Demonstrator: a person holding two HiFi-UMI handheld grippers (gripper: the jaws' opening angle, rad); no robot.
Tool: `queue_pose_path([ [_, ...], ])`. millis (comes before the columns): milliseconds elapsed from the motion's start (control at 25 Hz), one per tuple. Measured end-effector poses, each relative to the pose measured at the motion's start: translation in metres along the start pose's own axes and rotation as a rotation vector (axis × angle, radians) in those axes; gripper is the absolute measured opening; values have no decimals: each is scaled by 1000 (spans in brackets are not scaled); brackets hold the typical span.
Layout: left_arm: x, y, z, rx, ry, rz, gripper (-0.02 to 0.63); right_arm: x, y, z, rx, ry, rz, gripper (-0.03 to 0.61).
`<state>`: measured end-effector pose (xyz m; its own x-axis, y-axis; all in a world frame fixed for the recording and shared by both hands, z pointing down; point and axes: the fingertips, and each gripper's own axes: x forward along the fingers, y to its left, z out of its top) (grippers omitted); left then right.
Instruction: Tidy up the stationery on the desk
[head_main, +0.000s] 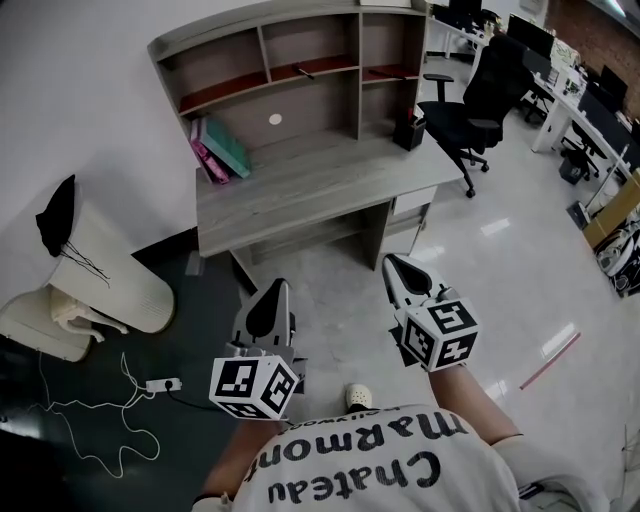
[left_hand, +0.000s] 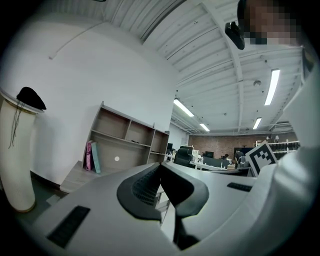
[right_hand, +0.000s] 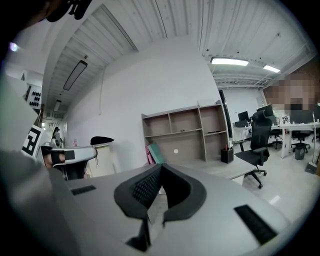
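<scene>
Above a seemingly "Chateau Marmont" shirt (head_main: 380, 470), left gripper (head_main: 275, 292) and right gripper (head_main: 393, 265) are closed.

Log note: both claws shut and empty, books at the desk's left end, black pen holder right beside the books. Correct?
One error: in the head view the black pen holder stands at the right end of the desk, well apart from the books at the left. The left claw and right claw are shut and empty.

Books (head_main: 220, 150) on desk (head_main: 330, 182) left, chair (head_main: 478, 100) right of desk
</scene>
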<state>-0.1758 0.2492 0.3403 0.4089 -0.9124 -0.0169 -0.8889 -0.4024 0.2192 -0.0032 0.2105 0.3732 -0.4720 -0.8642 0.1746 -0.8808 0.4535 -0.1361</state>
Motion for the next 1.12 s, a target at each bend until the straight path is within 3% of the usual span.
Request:
queue_pose_path([
  [560, 82, 17, -19, -41, 31, 30, 15, 60, -64, 3, 7, 35, 8, 9],
  [1120, 110, 17, -20, -40, 20, 39, 15, 77, -91, 5, -1, 30, 15, 9],
])
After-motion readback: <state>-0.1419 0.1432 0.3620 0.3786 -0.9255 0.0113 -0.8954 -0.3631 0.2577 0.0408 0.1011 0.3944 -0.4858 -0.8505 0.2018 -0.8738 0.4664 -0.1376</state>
